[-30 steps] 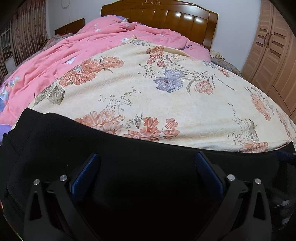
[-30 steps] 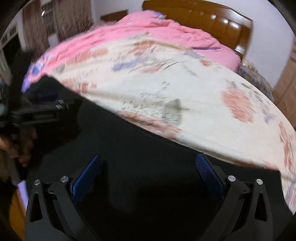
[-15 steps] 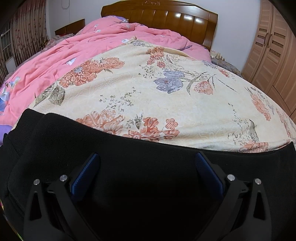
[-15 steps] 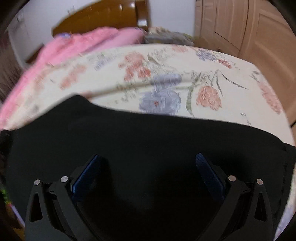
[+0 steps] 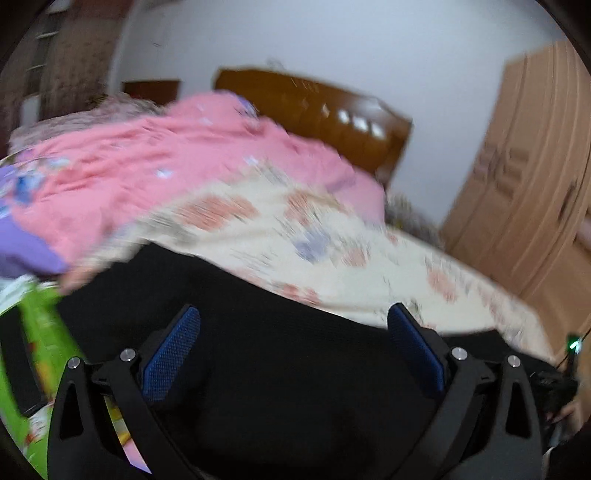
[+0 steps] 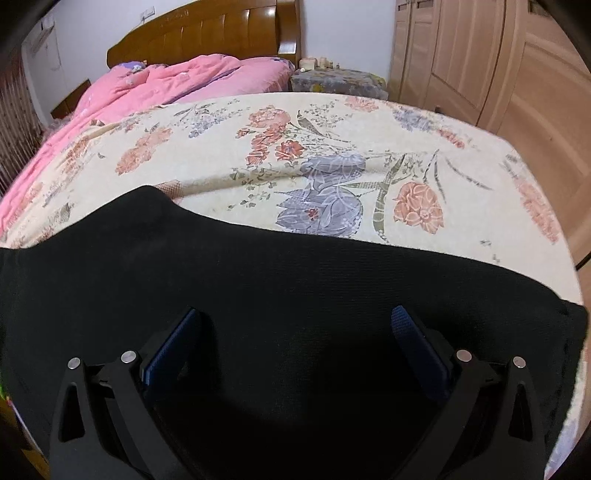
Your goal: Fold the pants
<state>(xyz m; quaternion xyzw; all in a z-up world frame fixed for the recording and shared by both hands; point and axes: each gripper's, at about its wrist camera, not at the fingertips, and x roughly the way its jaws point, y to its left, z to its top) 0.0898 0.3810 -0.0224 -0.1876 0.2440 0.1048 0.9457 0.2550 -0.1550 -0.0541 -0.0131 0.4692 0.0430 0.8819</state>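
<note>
Black pants [image 6: 295, 295] lie flat across the near edge of a bed with a cream floral cover [image 6: 332, 155]. In the right wrist view my right gripper [image 6: 295, 325] is open just above the dark cloth, its blue-padded fingers [image 6: 173, 347] wide apart with nothing between them. In the blurred left wrist view the pants [image 5: 277, 350] fill the lower half, and my left gripper [image 5: 293, 328] also stands open over them, blue pads [image 5: 413, 347] spread. The other gripper's dark body [image 5: 554, 384] and a hand show at the far right there.
A pink quilt [image 6: 166, 85] is bunched at the head of the bed below a wooden headboard [image 6: 207, 33]. Wooden wardrobe doors [image 6: 480, 62] stand to the right, with a covered bedside stand [image 6: 336, 79] beside them. A green packet [image 5: 40, 332] lies at the left.
The left gripper has swung up and left, blurring its view and bringing the green packet and the other gripper into sight. The right gripper's view has steadied over the pants. Both stay open.
</note>
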